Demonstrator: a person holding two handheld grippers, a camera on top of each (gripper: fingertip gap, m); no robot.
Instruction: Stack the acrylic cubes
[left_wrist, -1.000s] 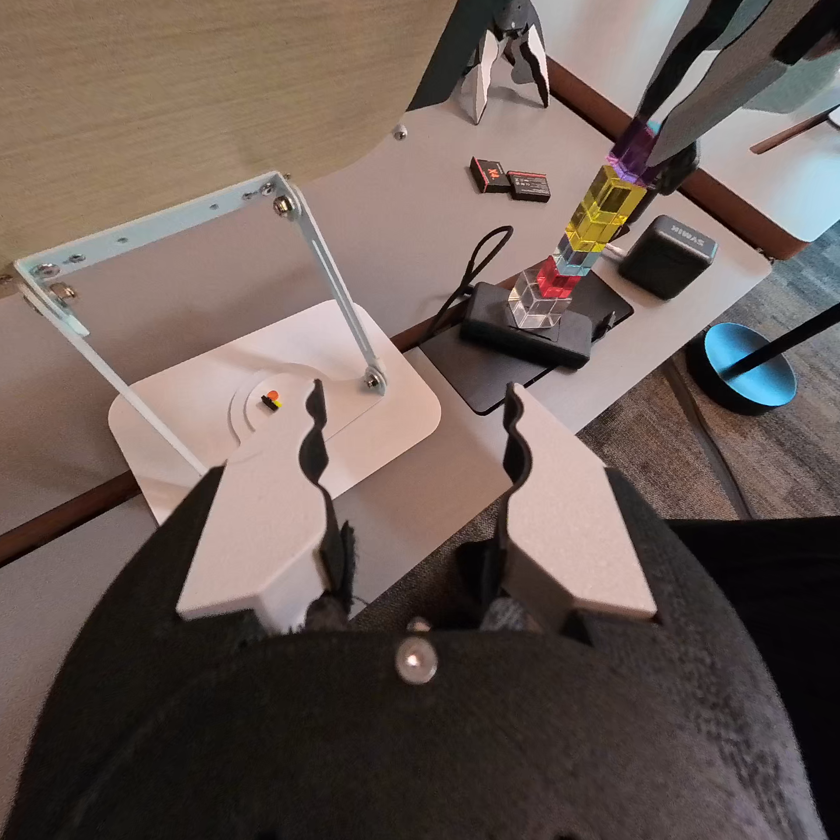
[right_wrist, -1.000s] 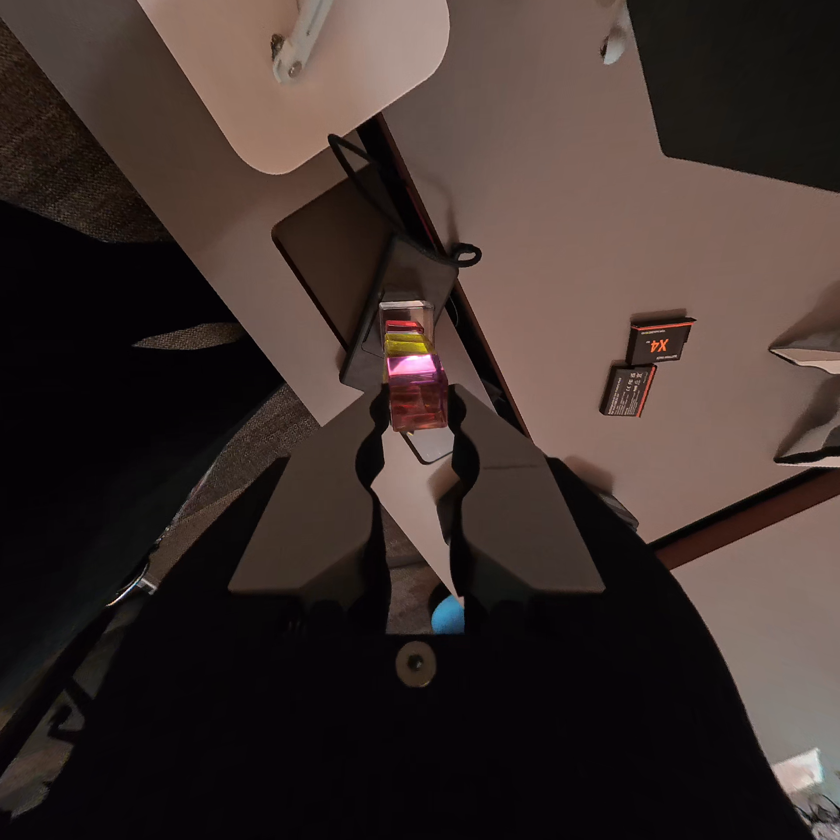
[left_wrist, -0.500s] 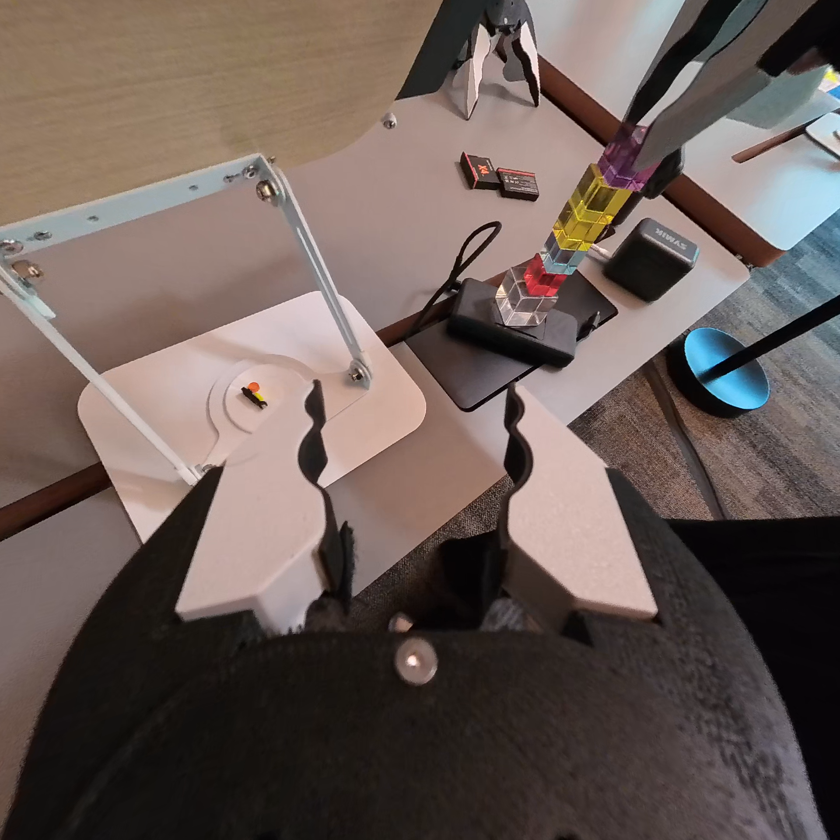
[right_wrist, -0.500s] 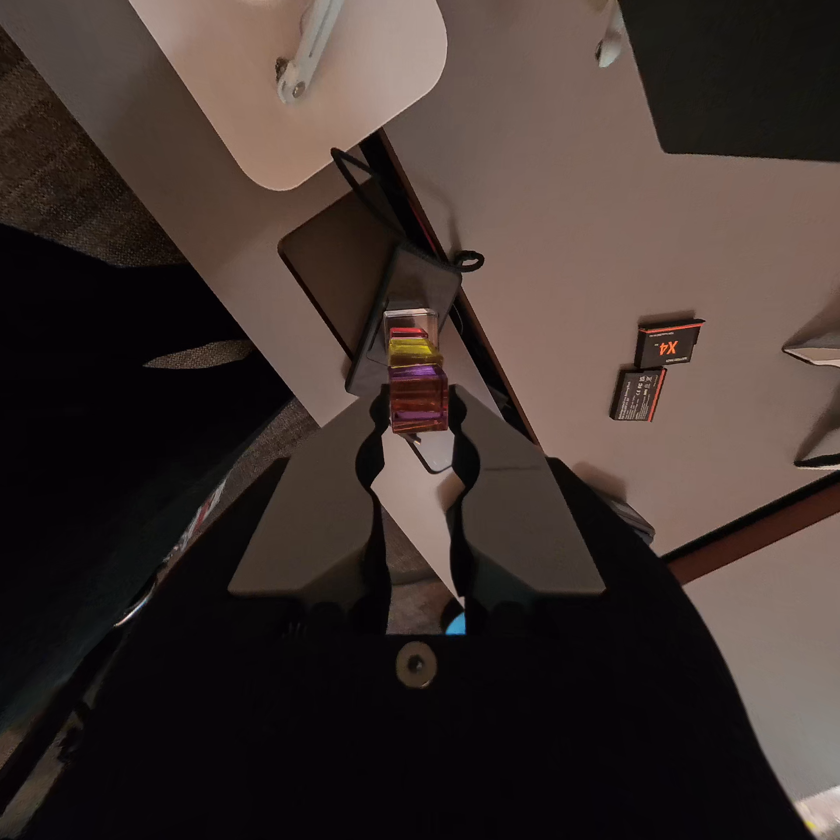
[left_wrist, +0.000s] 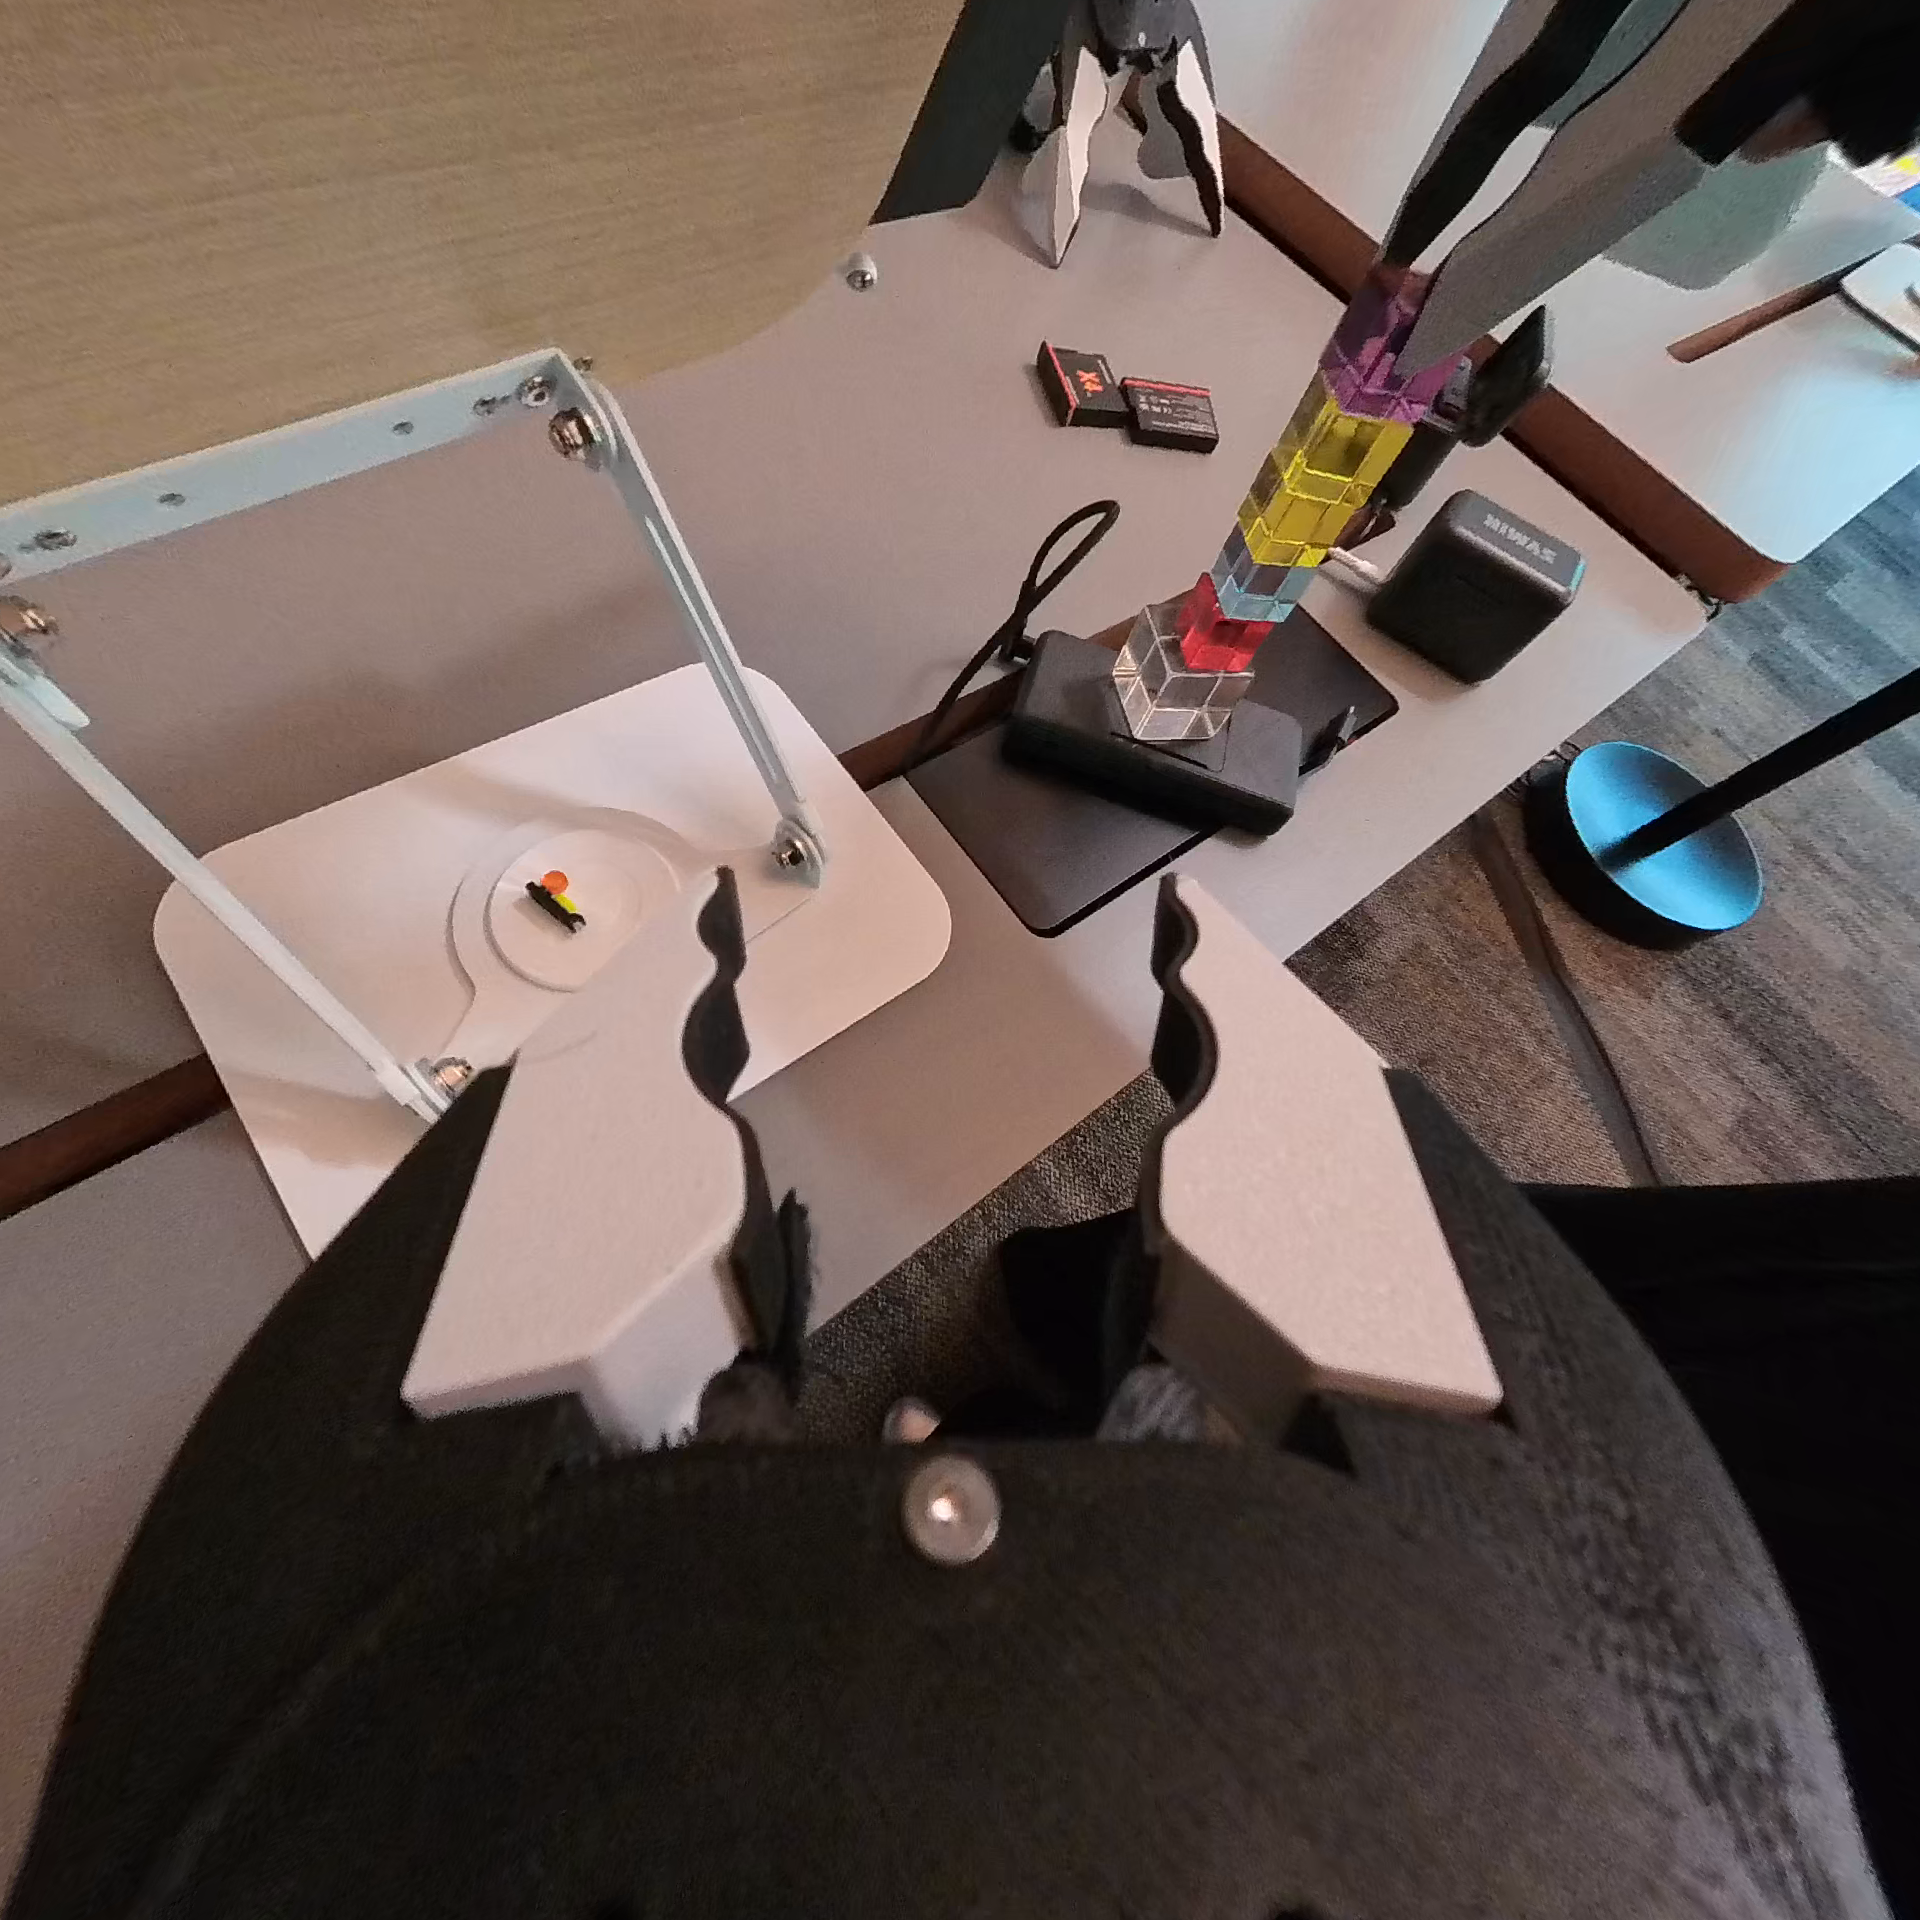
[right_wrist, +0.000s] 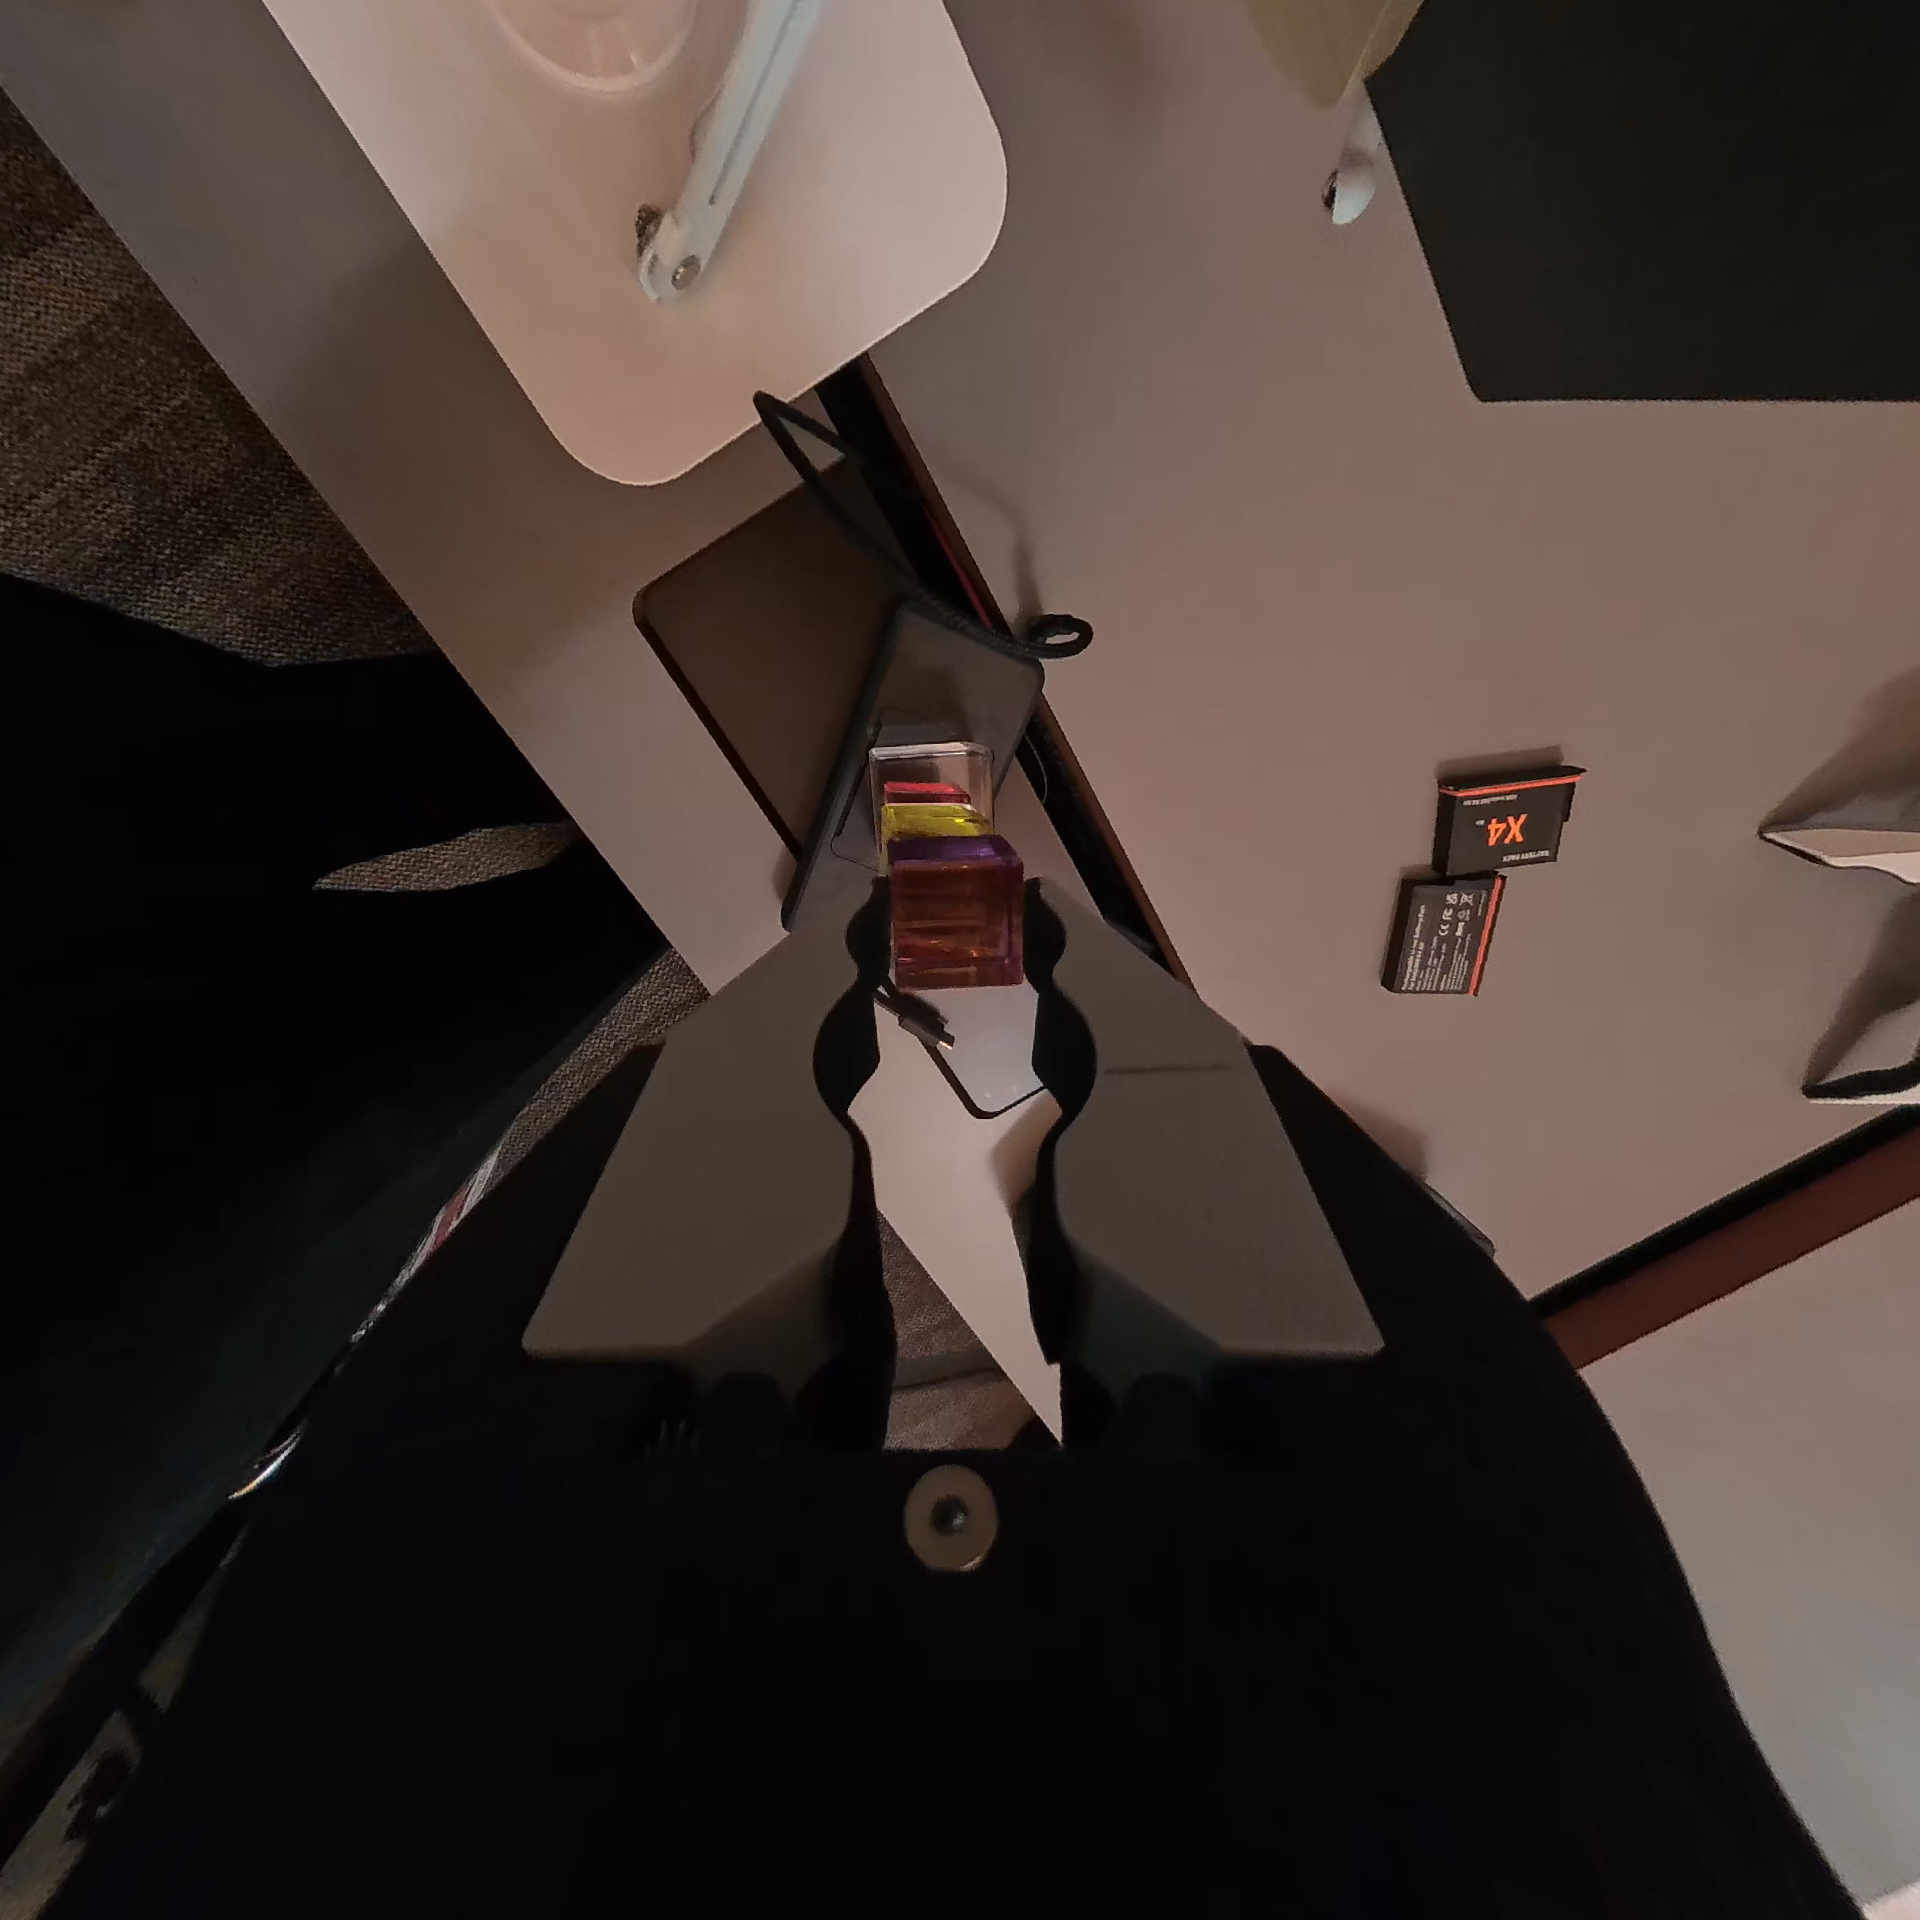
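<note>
Between the right gripper (right_wrist: 954, 928) fingertips, both pads clamp a translucent purple cube (right_wrist: 954, 925), the top of a tower (left_wrist: 1283, 535) of glossy yellow, pale blue, red and clear cubes standing on a black matte box (left_wrist: 1148, 753). The left gripper (left_wrist: 945, 904) hangs wide open and bare above the grey table (left_wrist: 883, 499); at its 10 o'clock lies a smooth white base plate (left_wrist: 862, 904).

Office, grey desk (left_wrist: 883, 499), carpet floor (left_wrist: 1714, 1039), wood-grain partition (left_wrist: 416, 156)
</note>
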